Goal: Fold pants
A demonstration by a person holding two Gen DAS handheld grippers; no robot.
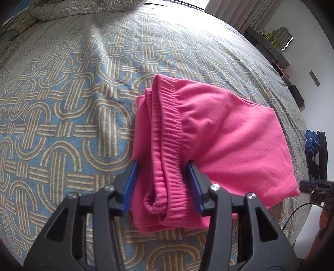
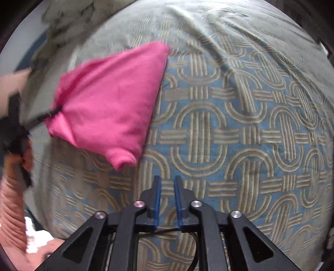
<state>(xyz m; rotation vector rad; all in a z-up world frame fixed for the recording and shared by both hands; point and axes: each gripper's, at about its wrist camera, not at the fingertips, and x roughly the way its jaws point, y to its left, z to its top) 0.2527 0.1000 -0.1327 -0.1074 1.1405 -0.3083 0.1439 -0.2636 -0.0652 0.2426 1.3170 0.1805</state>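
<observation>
Pink pants lie folded into a compact stack on the patterned bedspread. Their ribbed elastic waistband runs toward me along the stack's left side. My left gripper stands open, its blue pads flanking the near end of the waistband without squeezing it. In the right wrist view the pants sit up and to the left. My right gripper hovers over bare bedspread just off their near corner, jaws narrowly apart with nothing between them. That gripper also shows at the right edge.
Crumpled matching bedding lies at the head of the bed. A shelf with small items lines the wall beyond the bed's right edge, and dark blue clothing hangs there. A person's salmon sleeve is at the left.
</observation>
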